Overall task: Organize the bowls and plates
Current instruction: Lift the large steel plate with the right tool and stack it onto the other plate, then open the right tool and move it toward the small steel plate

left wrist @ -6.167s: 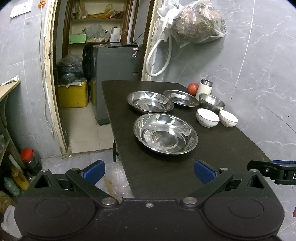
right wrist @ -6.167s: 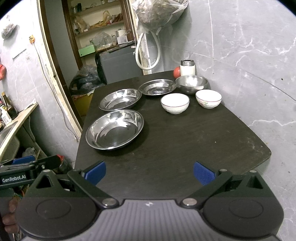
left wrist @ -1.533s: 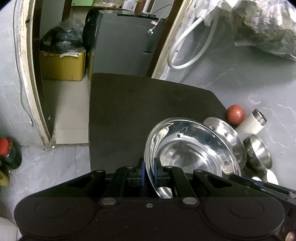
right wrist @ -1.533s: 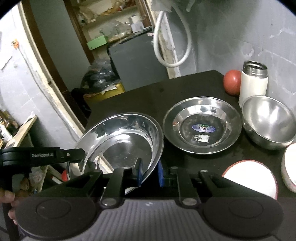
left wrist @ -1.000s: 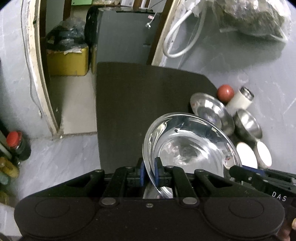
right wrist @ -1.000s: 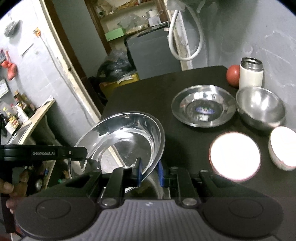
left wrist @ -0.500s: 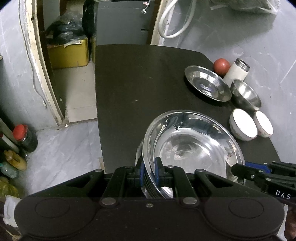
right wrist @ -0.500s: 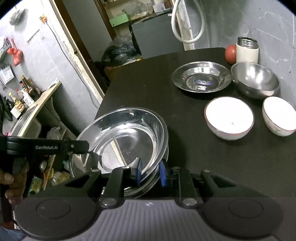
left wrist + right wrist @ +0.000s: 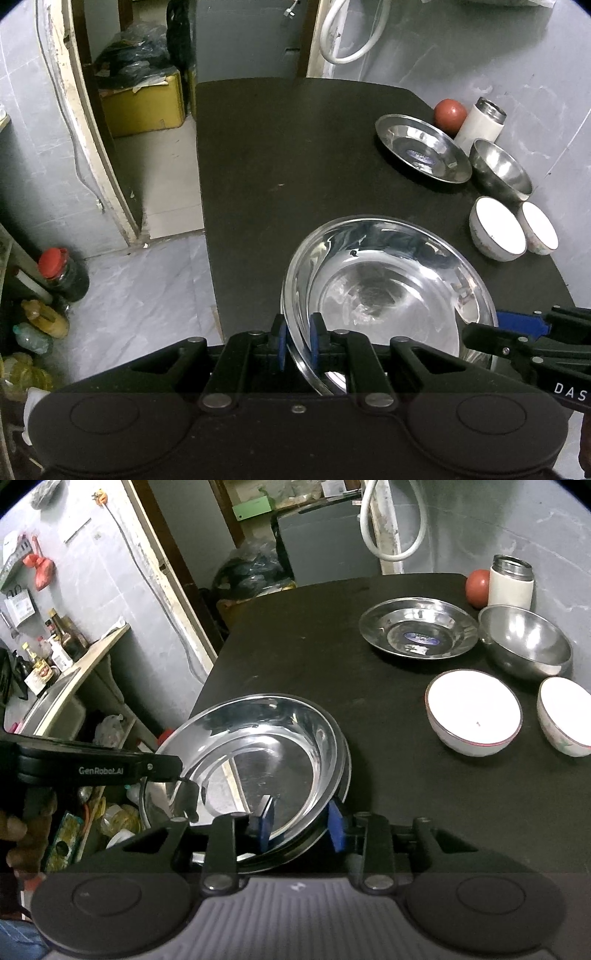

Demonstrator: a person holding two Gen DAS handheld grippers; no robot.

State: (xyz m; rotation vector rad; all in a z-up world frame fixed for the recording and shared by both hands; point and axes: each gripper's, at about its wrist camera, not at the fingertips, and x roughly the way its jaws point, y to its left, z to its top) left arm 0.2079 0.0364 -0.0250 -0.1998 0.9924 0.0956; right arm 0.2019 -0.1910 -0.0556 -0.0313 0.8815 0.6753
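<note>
The left hand-held gripper (image 9: 297,341) is clamped on the thin rim of the steel plate (image 9: 388,291) at 7 o'clock. The right hand-held gripper (image 9: 300,823) has its pads apart around the rim. The plate looks stiff, light and slippery, so I think the rim is the only good hold.

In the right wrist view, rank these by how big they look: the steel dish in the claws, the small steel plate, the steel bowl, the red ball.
1. Steel dish, though it is nearest the camera.
2-3. Small steel plate and steel bowl look too close to rank.
4. Red ball, clearly smallest, partly hidden.
</note>
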